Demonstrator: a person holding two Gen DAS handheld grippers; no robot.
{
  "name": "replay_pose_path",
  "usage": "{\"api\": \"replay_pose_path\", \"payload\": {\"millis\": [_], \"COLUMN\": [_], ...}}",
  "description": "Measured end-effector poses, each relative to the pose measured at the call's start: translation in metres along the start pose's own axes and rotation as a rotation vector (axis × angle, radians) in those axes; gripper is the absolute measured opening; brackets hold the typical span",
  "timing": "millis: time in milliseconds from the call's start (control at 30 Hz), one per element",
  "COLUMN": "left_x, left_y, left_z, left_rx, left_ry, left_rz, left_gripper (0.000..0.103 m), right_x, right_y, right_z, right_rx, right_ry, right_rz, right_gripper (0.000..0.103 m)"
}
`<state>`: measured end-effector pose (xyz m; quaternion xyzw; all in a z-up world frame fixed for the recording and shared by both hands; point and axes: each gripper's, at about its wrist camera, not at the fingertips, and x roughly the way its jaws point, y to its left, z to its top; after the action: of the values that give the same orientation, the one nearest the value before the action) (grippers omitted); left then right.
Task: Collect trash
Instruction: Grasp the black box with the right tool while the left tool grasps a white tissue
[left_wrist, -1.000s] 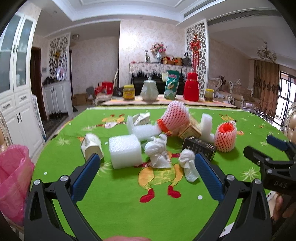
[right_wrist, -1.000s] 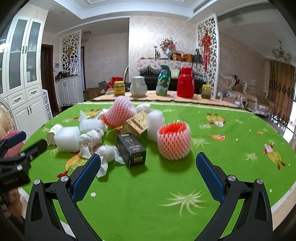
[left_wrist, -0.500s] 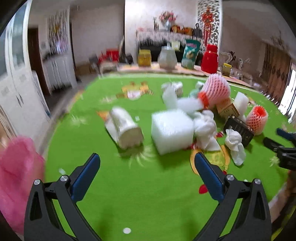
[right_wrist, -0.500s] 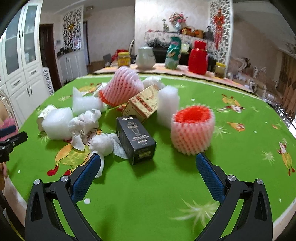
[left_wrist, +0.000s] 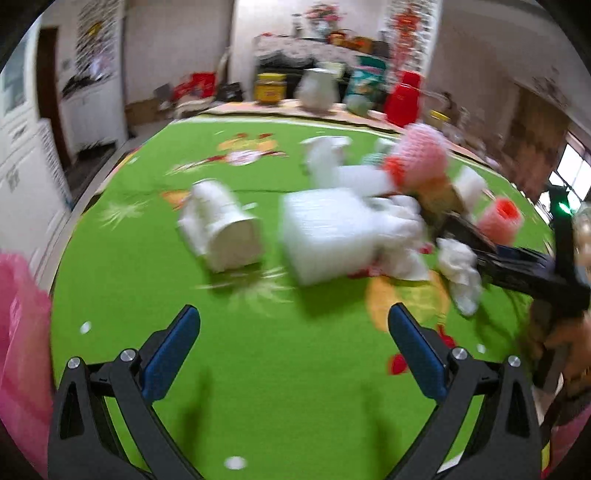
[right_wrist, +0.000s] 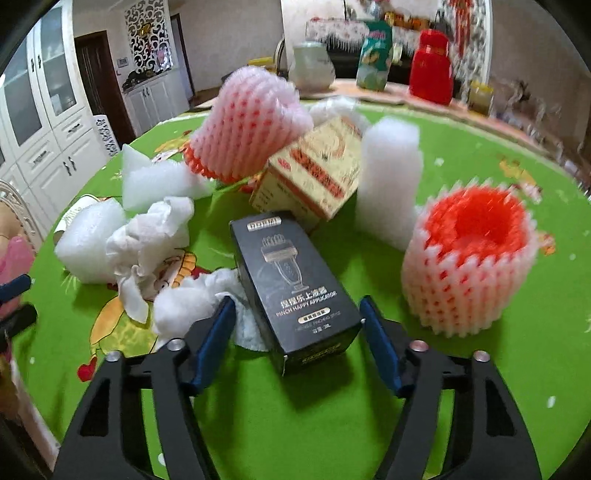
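Left wrist view: the picture is blurry. The left gripper (left_wrist: 293, 332) sits low in the frame with its blue fingers (left_wrist: 170, 352) wide apart and nothing between them. Above it on the green counter (left_wrist: 295, 398) lie a white cup (left_wrist: 225, 229) on its side and a white foam block (left_wrist: 325, 232), near each other. A pink bag (left_wrist: 20, 362) shows at the left edge.

Right wrist view: the right gripper (right_wrist: 297, 338) is at the bottom middle. Its fingers (right_wrist: 212, 341) are narrowed around the near end of a black box (right_wrist: 291, 288), one on each side; I cannot tell if they touch it. White tissue (right_wrist: 192, 302) lies just left of the box. A red and white foam net (right_wrist: 469, 258) stands at the right.
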<state>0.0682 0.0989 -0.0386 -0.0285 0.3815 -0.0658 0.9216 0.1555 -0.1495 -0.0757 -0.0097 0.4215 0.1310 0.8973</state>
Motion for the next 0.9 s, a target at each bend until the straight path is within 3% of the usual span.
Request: {"api": "replay_pose_path", "payload": {"millis": [67,200,333,400,467,700,767,800,900], "left_x": [0.0,0.007,0.022,0.035,0.047,0.086,0.096,0.101,0.092], "left_y": [-0.018,-0.052,-0.094,-0.116,-0.131,-0.168,-0.173,-0.173,-0.168], "left_z": [0.001,0.004,0.01,0.013,0.016,0.03,0.032,0.031,0.027], "left_rx": [0.045,0.109,0.154,0.177,0.192,0.24,0.256,0.251,0.24], "left_ry": [0.002,0.006,0.026,0.038,0.057,0.088,0.114,0.137,0.11], "left_rz": [-0.019,-0.045,-0.092,-0.092,-0.099,-0.065,-0.061,-0.069,-0.079], "left_gripper": [0.098,0.098,0.095,0.089,0.076,0.059,0.033,0.03,0.027], "right_x": [-0.003,-0.019,-0.036,-0.044,-0.049,-0.061,-0.062,-0.063,-0.063], "right_y": [-0.004,-0.006,-0.02,-0.028,-0.036,-0.052,-0.055,-0.055,-0.053], "right_z": [-0.001,-0.003,-0.001,0.0,-0.001,0.0,-0.001,-0.002,-0.004], "right_rx": [0.013,0.007,0.038,0.061,0.066,0.081,0.089,0.089,0.074], "right_ry": [-0.007,-0.074,-0.11,-0.129,-0.143,-0.168,-0.171,-0.171,-0.169], "right_rz": [0.04,0.066,0.072,0.073,0.077,0.102,0.112,0.112,0.108], "right_gripper": [0.05,0.04,0.04,0.04,0.04,0.04,0.04,0.04,0.04]}}
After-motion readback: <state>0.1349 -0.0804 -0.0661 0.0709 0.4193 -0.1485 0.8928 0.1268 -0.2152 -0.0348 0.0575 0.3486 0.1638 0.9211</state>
